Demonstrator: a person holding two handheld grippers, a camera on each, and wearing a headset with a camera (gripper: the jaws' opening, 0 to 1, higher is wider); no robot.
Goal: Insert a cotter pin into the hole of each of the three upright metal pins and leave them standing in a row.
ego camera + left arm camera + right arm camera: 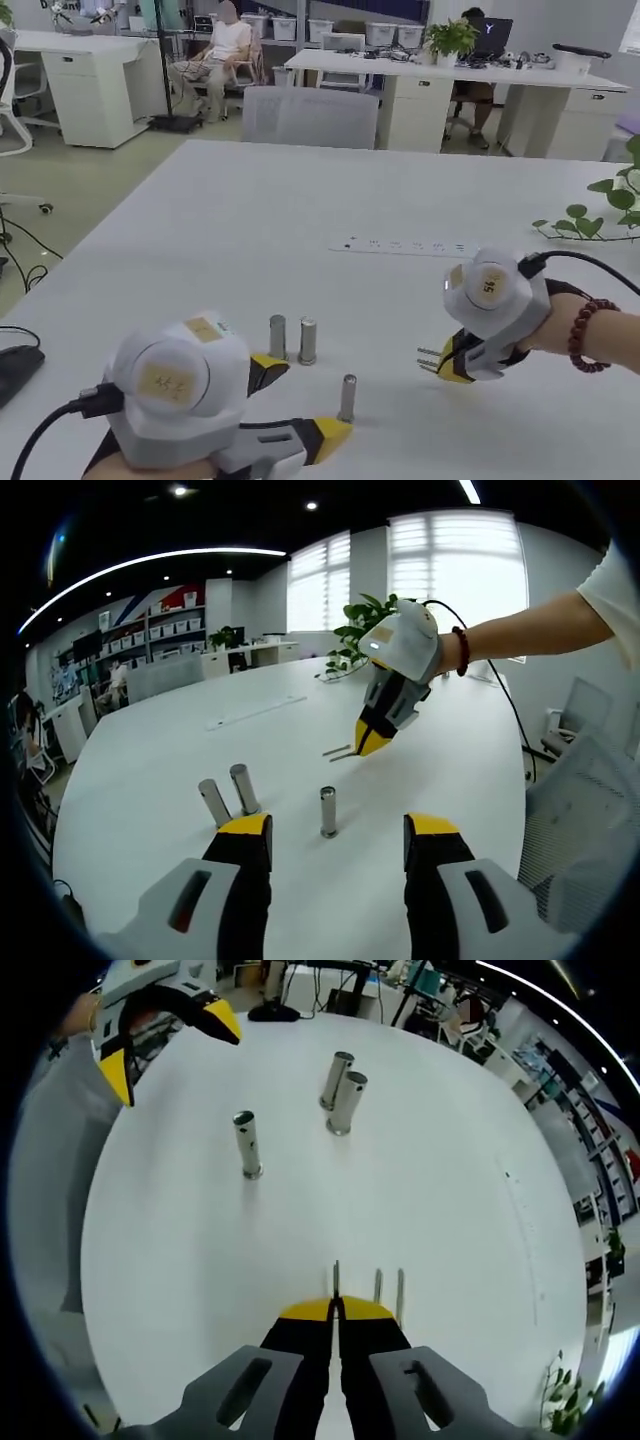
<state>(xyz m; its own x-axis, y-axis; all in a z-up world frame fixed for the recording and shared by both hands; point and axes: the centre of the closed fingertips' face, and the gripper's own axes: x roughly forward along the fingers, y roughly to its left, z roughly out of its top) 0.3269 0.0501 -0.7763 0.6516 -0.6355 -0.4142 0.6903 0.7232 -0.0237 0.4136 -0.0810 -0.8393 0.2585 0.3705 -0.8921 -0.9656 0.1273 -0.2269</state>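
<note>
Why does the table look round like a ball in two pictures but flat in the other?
Left gripper view and right gripper view: the fisheye lens bows the white table into a rounded shape and curves the ceiling light strip. Head view: little bending, so the table's edges run straight. Left gripper view also has a glaring bright window.

Table [250,220]: pair of metal pins [308,341] upright side by side, near the front. Third metal pin [348,397] stands apart, nearer the person and to the right of the pair. Left gripper [312,398] at front, third metal pin just beyond its jaws (ahead between them in its own view). Right gripper [445,370] well right of the pins, a cotter pin [336,1278] in its tips. Two more cotter pins [390,1290] just beside. Power strip [405,246] behind, plant [600,215] far right.
</note>
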